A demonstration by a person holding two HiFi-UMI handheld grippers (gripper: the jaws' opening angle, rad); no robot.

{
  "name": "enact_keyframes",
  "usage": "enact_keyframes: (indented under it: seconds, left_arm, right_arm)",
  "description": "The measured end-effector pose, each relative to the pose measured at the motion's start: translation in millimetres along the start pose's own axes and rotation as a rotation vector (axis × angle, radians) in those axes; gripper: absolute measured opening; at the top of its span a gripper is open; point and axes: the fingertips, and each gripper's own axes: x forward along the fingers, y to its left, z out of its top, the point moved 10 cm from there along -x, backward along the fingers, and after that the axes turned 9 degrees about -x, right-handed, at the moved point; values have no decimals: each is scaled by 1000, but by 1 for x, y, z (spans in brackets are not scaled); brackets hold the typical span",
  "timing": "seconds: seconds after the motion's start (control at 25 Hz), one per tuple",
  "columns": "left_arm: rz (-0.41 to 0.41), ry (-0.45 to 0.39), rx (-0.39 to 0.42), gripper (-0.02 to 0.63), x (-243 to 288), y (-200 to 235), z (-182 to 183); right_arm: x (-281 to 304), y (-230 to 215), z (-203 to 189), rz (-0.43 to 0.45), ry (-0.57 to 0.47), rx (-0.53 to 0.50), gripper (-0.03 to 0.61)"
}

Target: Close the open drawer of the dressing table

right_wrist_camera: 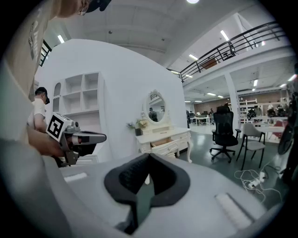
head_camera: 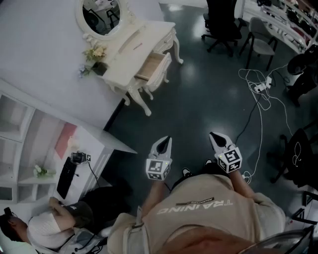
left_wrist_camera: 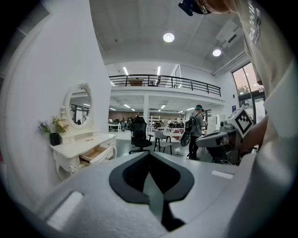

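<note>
White desk [head_camera: 145,40], one, against the wall, well apart from both tongs; one drawer [head_camera: 151,66] standing open. Left tongs [head_camera: 166,142], right tongs [head_camera: 214,135]: two, each closed together, empty. Oval mirror [head_camera: 101,15], one.

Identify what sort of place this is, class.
Probably an open-plan office or lab hall with a staged home corner: swivel office chairs, a mezzanine railing, and a white dressing table.
</note>
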Motion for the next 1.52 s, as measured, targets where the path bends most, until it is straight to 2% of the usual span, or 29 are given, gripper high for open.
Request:
enact_keyframes:
  seconds: [0.28,0.56,0.64,0.76,0.96,1.12,1.28,1.52]
  left_arm:
    - [4,30,-45,6,18,-8,-4]
    - [2,42,-20,6,71,-34,14]
    - [1,30,-35,6,93,-38,19]
    - [27,23,-75,6,120,-40,22]
    - [94,68,-91,6,148,-39,13]
    - [123,110,-119,6,169,-26,7]
    - [124,127,-124,6,195,-1,7]
    - [83,112,-60,6,242,67,27]
  right_arm:
    - [9,-21,11,28,-14,-51,0]
    - [17,-75,11,71,-45,-34,0]
    - [22,-96,7,80,-45,-21,0]
    - [37,-129,1,88,-31,-30,0]
    - [60,-174,-10,131,-12,-18,0]
    - [85,-201,-20,148,23,28,0]
    - [120,-215,-24,141,66,-2,0]
    - [188,-221,8,108,72,-6,0]
